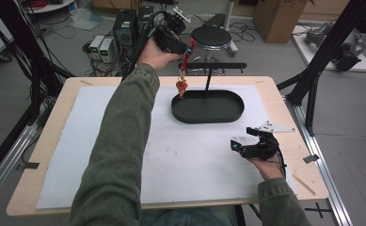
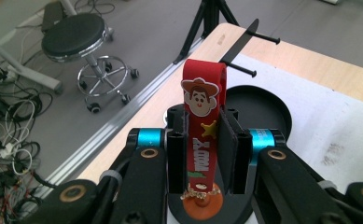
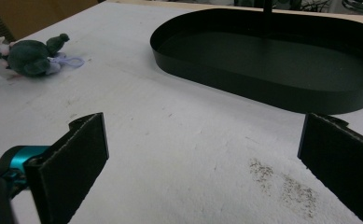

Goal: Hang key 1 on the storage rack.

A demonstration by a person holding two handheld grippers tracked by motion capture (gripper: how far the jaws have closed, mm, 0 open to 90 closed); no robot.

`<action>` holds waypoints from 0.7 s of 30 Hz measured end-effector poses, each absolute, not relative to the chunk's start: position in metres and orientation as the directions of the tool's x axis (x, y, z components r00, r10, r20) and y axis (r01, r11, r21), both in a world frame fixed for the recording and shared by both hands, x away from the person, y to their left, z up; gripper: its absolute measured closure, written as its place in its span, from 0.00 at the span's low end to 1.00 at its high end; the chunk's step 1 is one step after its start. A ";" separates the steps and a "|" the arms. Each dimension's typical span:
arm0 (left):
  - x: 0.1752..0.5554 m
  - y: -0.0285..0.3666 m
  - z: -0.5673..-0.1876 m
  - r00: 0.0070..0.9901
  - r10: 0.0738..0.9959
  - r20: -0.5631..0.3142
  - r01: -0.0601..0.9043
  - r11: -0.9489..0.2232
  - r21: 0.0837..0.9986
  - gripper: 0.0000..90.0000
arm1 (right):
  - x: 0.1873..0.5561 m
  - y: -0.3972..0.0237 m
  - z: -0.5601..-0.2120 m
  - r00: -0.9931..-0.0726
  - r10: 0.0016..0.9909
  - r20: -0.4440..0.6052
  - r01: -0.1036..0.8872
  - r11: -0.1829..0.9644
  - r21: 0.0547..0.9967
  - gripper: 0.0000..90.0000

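My left gripper [image 1: 188, 46] is raised over the table's far edge, shut on a red rubber strap [image 2: 202, 84] with a cowboy figure on it. The strap [image 1: 186, 57] hangs down, and an orange charm [image 1: 181, 87] at its end dangles just above the left rim of the black oval tray [image 1: 208, 114]. From the tray rises a thin post with a black crossbar [image 1: 216, 66] that carries pegs [image 2: 240, 70]. On the white mat at the right, my right gripper [image 1: 241, 142] rests open, with bare mat between its jaws [image 3: 202, 158].
A small dark green plush toy [image 3: 30, 58] with a lilac loop lies on the mat left of the tray. Beyond the table's far edge stand a black stool [image 1: 211, 35] and computer boxes with cables [image 1: 124, 28]. Black frame posts [image 1: 312, 80] flank the table.
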State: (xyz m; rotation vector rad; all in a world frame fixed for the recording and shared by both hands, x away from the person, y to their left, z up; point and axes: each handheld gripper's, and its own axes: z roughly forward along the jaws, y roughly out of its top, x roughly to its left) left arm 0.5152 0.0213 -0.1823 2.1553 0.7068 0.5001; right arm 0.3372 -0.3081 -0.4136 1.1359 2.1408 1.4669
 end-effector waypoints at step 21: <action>0.545 0.005 -0.203 0.706 0.696 0.127 0.331 -0.483 0.811 0.83 | 0.336 -0.311 -0.416 -0.637 0.752 0.171 0.441 0.173 0.881 0.01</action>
